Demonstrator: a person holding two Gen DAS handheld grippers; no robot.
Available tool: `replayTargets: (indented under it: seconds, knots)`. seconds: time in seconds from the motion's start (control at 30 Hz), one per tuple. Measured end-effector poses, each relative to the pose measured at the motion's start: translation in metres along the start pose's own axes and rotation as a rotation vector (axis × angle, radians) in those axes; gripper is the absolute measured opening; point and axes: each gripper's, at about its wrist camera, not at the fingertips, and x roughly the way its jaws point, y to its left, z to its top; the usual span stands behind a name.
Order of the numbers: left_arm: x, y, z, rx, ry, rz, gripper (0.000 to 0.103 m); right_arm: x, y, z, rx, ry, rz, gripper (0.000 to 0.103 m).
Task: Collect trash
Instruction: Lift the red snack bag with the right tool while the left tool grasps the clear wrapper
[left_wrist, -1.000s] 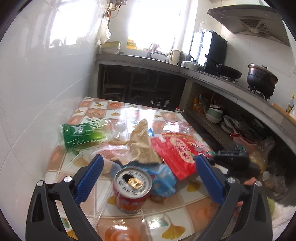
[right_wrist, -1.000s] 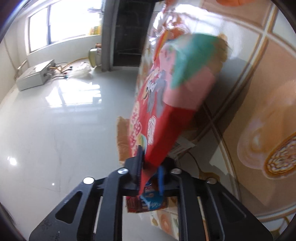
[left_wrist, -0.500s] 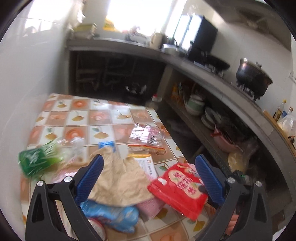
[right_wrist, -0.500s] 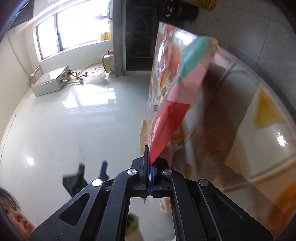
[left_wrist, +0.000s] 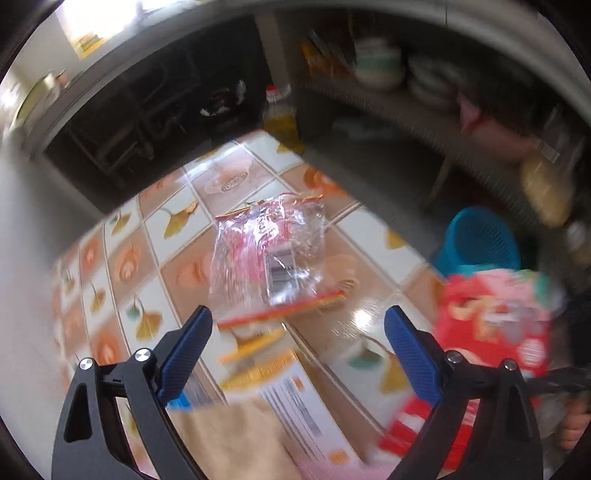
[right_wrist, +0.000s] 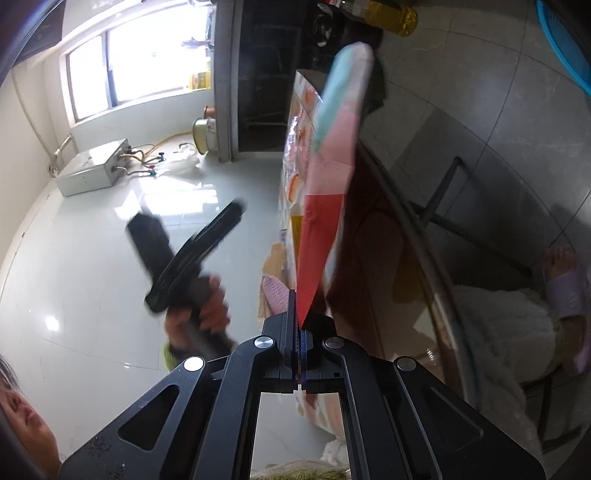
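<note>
The left gripper (left_wrist: 297, 347) hangs steeply over the patterned table (left_wrist: 177, 221) with its blue pads (left_wrist: 186, 350) wide apart; the jaws have just been closing a little, yet nothing is pressed between them. Ahead of them lies a clear plastic wrapper (left_wrist: 266, 254), flat and crinkled on the tablecloth. That film looks slippery and thin, so the pads could skate over it or pinch the cloth beneath instead. Nearer the camera sit a printed box (left_wrist: 291, 391) and a brown paper bag (left_wrist: 236, 439), and a low approach might knock either one.

This view is smeared with motion, so how close the pads are to the wrapper is hard to judge, and a grab made at this pace may well miss.

Further right, the red snack bag (right_wrist: 325, 214) hangs from the right gripper (right_wrist: 298, 332), whose jaws are clamped shut on only its bottom edge. A grip that narrow could let the bag slide out if it is swung. The blue basket (left_wrist: 480, 243) stands on the floor beyond the table edge, probably the bin, so a careless release may land beside it.
</note>
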Motion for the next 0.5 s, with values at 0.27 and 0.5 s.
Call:
replayTargets:
  seconds: [0.27,0.5]
  knots:
    - [0.079,0.01,0.03,-0.009,0.179,0.022,0.092,0.007,-0.005,0.002,0.001,0.02,-0.022,0.0]
    - [0.095,0.026,0.034,-0.084,0.181,-0.041,0.078,-0.002,-0.009,0.001,-0.006,0.029,-0.029,0.0]
